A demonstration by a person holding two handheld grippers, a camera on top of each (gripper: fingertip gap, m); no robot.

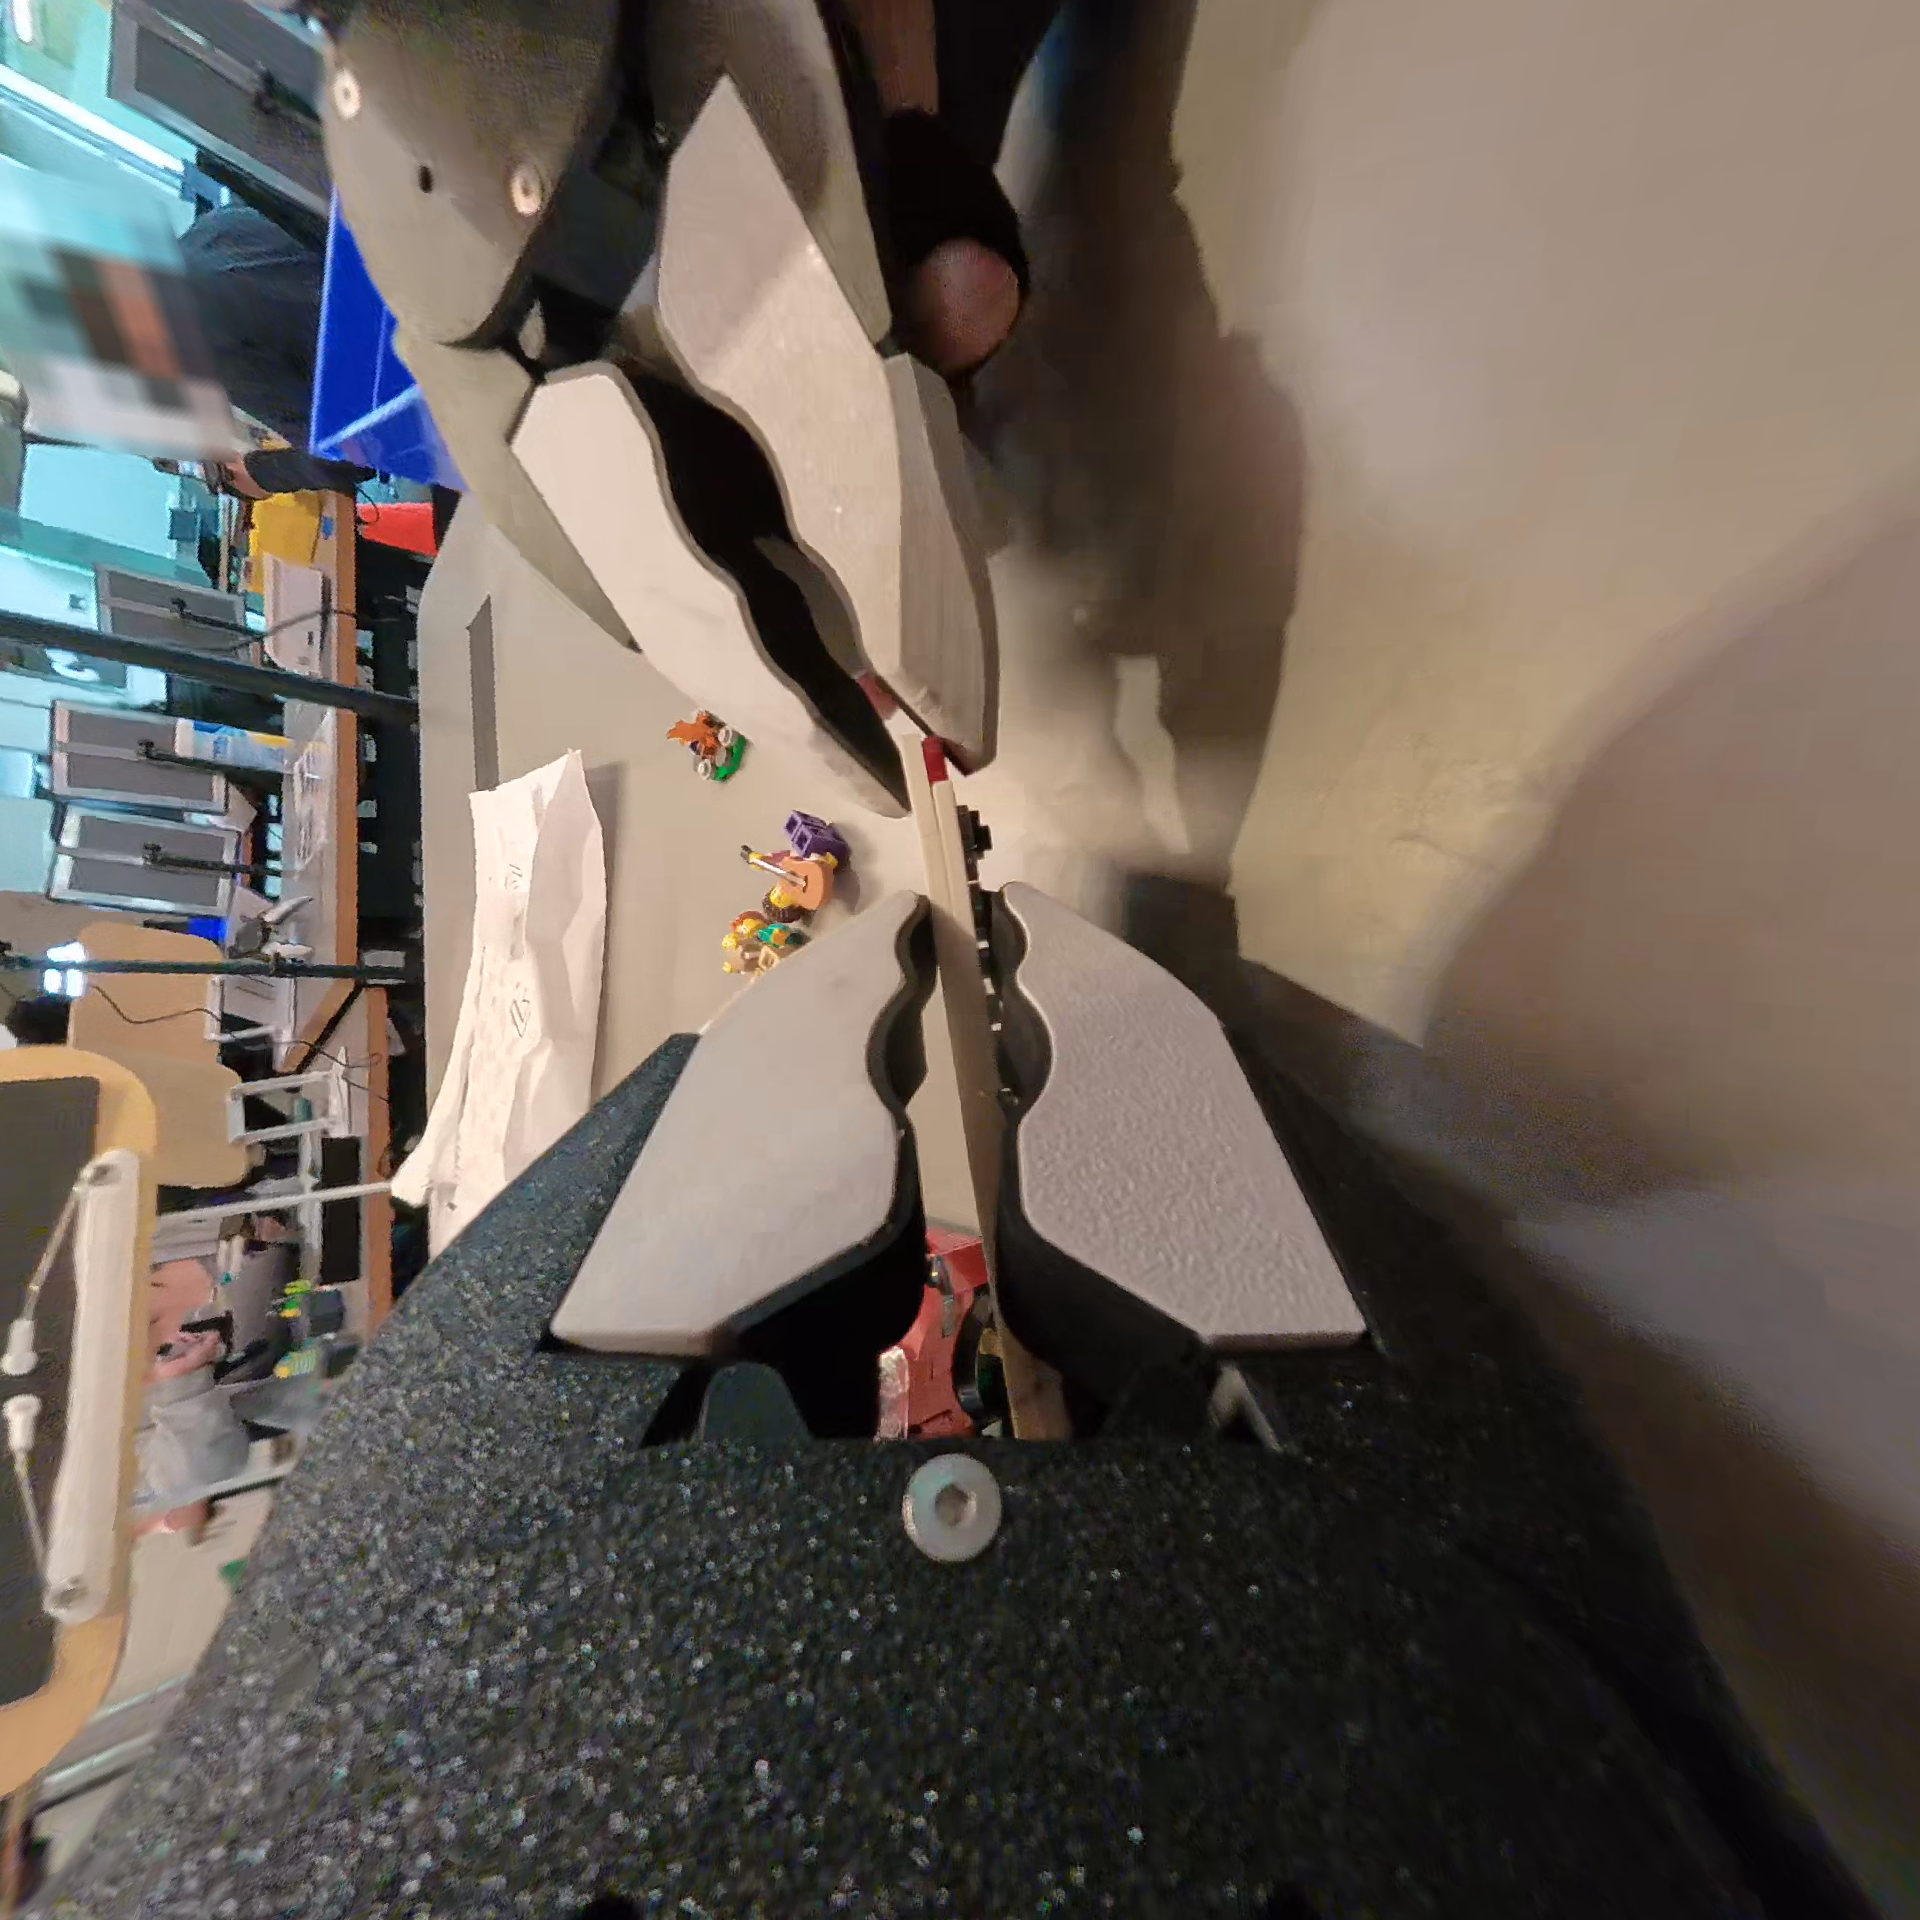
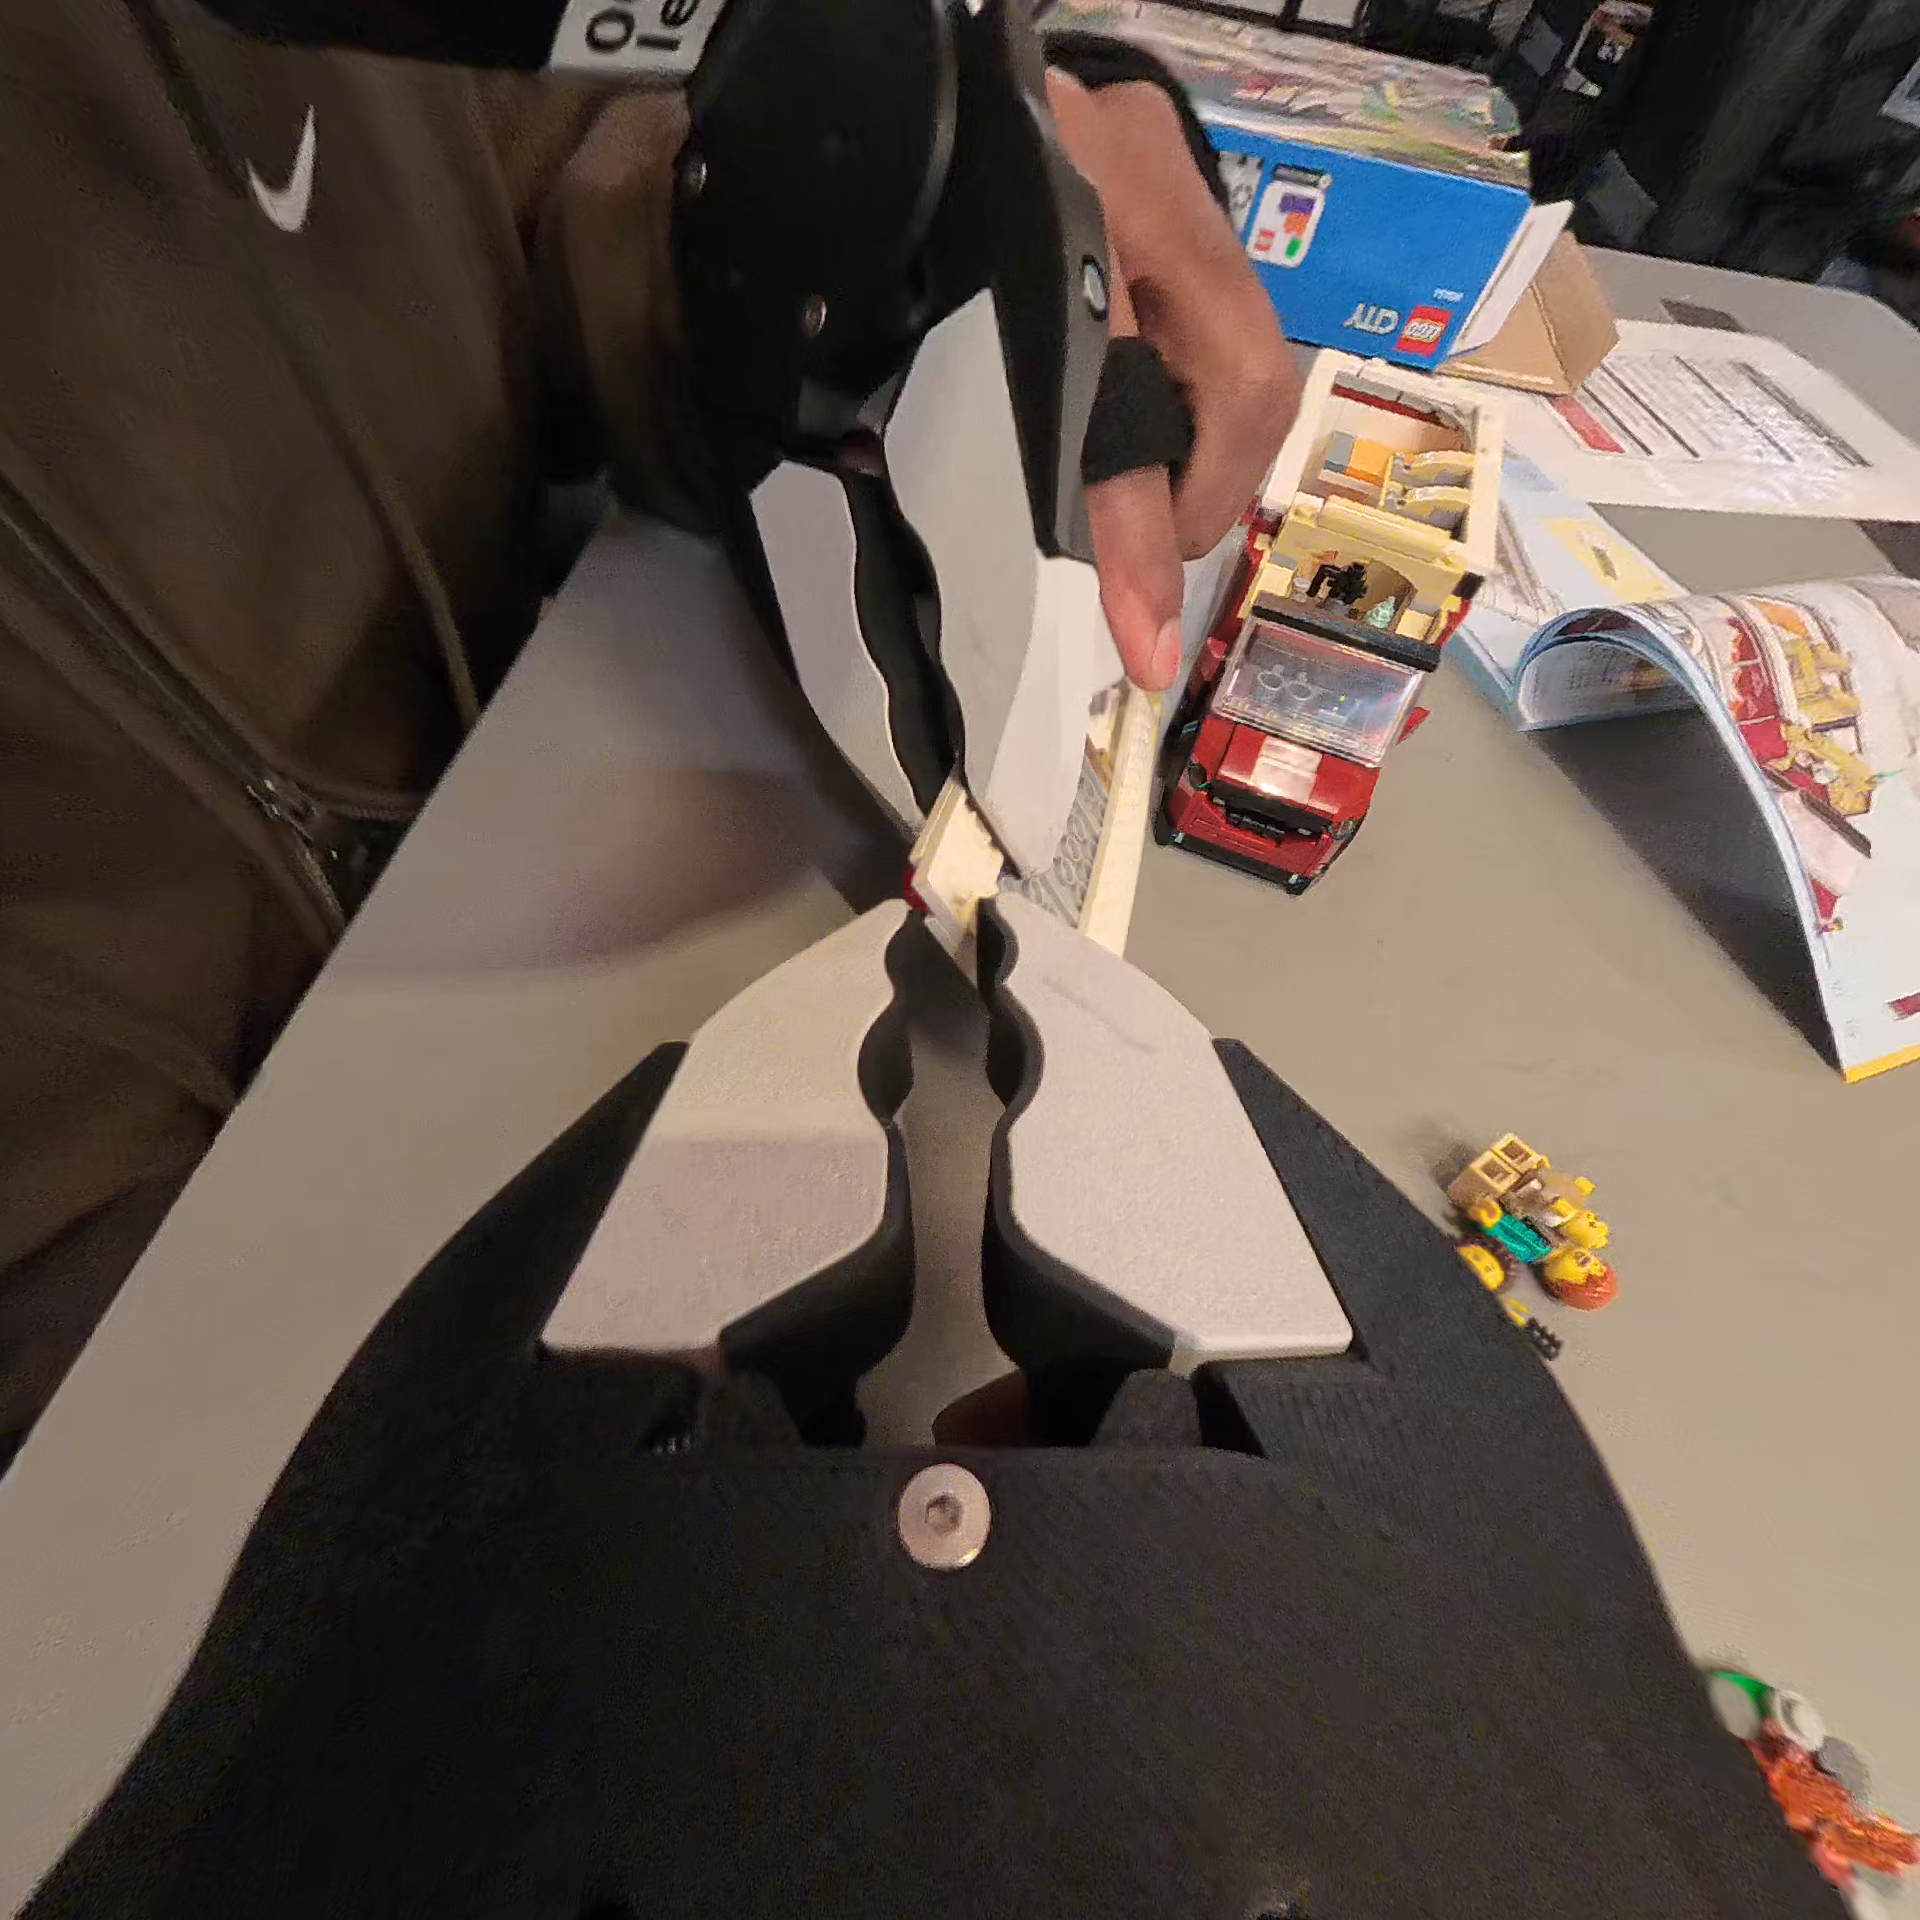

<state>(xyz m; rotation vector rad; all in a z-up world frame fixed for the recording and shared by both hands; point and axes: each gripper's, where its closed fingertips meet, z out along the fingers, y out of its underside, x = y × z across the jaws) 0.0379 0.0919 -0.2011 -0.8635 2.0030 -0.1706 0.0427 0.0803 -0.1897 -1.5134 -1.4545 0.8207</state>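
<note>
1. I see a red toy truck (image 2: 1309,717) right of centre in the right wrist view, close behind the panel. A blue box (image 2: 1382,239) and an open booklet (image 2: 1714,665) lie at upper right, and small toy figures (image 2: 1532,1231) at lower right.
2. The cream brick panel (image 1: 940,831) is flat, thin and studded. My left gripper (image 1: 961,909) is clamped on its edge; my right gripper (image 2: 940,914) pinches its red-tipped corner.
3. The grey table (image 2: 1455,1039) has bare room at centre right. Its near edge runs along the left of the frame.
</note>
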